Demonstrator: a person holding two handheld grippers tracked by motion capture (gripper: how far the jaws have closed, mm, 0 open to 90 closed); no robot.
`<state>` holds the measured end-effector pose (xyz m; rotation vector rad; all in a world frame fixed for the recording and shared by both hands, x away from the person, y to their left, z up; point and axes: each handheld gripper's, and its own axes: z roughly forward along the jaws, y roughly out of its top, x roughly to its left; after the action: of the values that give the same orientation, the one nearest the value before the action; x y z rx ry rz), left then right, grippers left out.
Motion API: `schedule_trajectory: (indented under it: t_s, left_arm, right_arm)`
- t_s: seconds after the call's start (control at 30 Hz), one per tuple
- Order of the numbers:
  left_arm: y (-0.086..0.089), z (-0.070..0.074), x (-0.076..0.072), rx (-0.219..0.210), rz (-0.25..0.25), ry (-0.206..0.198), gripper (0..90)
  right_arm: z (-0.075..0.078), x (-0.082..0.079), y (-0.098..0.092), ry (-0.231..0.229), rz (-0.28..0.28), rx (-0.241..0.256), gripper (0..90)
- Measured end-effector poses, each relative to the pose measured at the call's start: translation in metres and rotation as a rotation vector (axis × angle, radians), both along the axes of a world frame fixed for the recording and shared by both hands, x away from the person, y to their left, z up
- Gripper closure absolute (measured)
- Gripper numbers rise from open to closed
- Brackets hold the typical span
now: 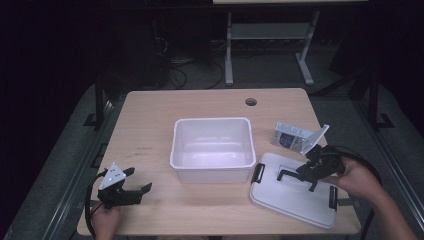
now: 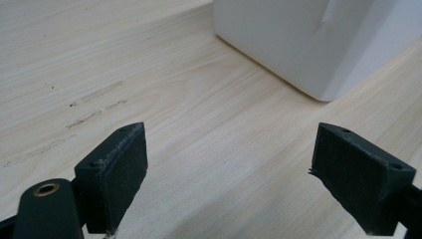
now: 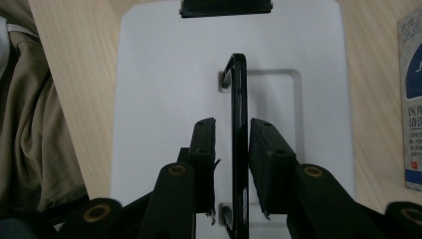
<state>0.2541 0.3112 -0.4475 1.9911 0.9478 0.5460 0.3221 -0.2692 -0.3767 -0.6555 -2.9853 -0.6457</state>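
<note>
At the near right of the wooden table [image 1: 150,115], the right gripper [image 1: 307,175] stands over the flat white lid [image 1: 280,197]; in the right gripper view its jaws straddle the lid's raised black handle [image 3: 239,139], close on both sides, though full contact cannot be confirmed. At the near left edge, the left gripper [image 1: 135,191] rests low over bare wood, jaws spread wide and holding nothing. Farther back, the empty white plastic bin [image 1: 212,125] sits mid-table just left of the lid, with a small printed box [image 1: 292,137] beyond the lid.
</note>
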Motion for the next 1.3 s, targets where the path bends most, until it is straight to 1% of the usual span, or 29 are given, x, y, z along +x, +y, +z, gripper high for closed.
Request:
schedule_trajectory:
  t_s: [0.07,0.33,0.47,0.6,0.77,0.97,1.07,1.3]
  left_arm:
    - [0.0,0.0,0.0,0.0,-0.001,0.0,13.6]
    - [-0.001,0.0,0.0,-0.001,0.0,-0.002,13.6]
    - [-0.001,0.0,0.0,0.004,-0.003,0.002,13.6]
    - [-0.001,0.0,0.0,0.004,-0.003,0.003,13.6]
    - [-0.001,0.0,0.0,0.003,-0.003,0.003,13.6]
    - [-0.001,0.0,0.001,0.004,-0.002,0.002,13.6]
    - [0.0,0.0,0.001,0.0,0.001,0.002,13.6]
    - [0.0,-0.001,0.001,-0.002,0.003,0.0,13.6]
  right_arm:
    - [-0.001,-0.001,0.0,0.009,0.003,-0.001,72.1]
    - [-0.002,-0.005,0.001,0.014,0.018,0.0,72.7]
    - [-0.001,-0.006,0.002,0.027,0.028,0.009,73.6]
    - [-0.001,-0.008,0.002,0.027,0.032,0.015,72.7]
    - [0.001,-0.007,0.001,0.018,0.022,0.014,71.8]
    - [0.008,-0.003,0.0,-0.001,0.009,0.012,71.1]
    - [0.013,0.0,-0.001,-0.01,-0.004,0.009,69.2]
    - [0.019,0.009,-0.003,-0.024,-0.022,0.006,66.0]
